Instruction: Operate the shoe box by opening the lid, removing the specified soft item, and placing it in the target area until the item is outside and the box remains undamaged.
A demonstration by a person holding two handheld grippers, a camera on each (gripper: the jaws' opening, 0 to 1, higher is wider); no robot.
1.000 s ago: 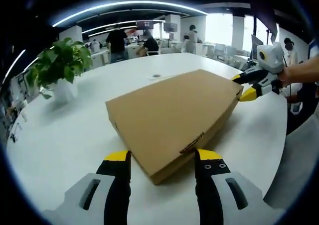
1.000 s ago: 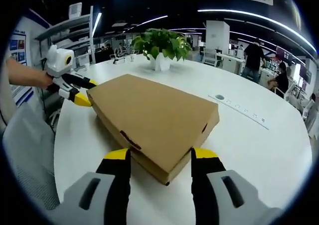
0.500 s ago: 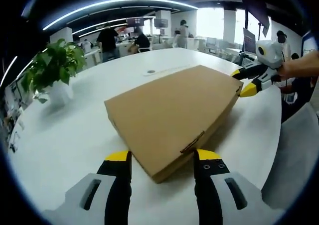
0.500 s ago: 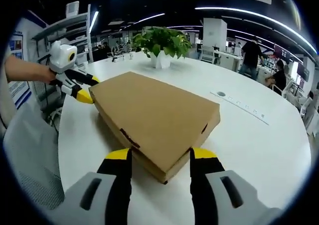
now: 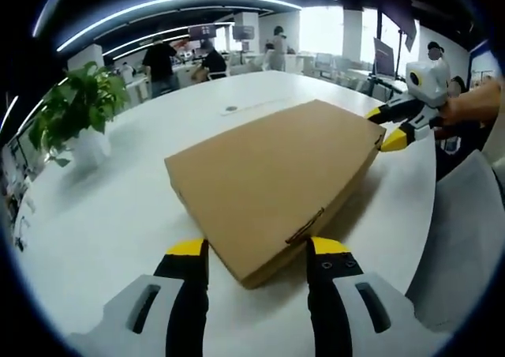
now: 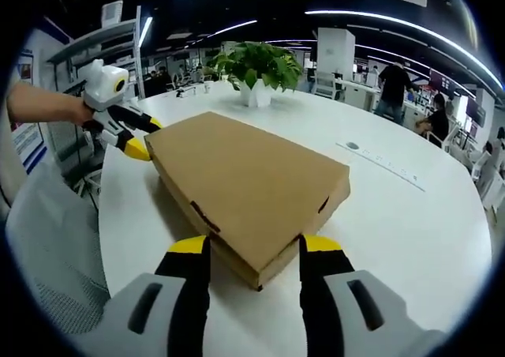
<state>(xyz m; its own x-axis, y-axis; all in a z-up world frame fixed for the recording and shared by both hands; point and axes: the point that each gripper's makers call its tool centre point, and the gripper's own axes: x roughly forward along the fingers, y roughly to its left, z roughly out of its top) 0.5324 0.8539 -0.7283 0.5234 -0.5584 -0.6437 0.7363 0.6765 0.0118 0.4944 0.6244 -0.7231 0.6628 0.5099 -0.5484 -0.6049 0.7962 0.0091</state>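
now shoe box (image 5: 272,179) corner between left claw (image 5: 256,248) jaws

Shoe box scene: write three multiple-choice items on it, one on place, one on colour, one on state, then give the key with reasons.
1. Where does the potted plant stand?
A. on the shoe box
B. on the white table, beyond the box
C. on the floor

2. What colour are the gripper jaw tips?
A. yellow
B. red
C. blue

3. What state is the shoe box in?
A. lid off
B. crushed flat
C. lid closed

Key: 1 B, the plant sits on the white table past the box's far edge. 2 A, the left gripper and right gripper both carry yellow tips. 3 C, the brown lid lies flat over the box, each gripper open astride a corner.
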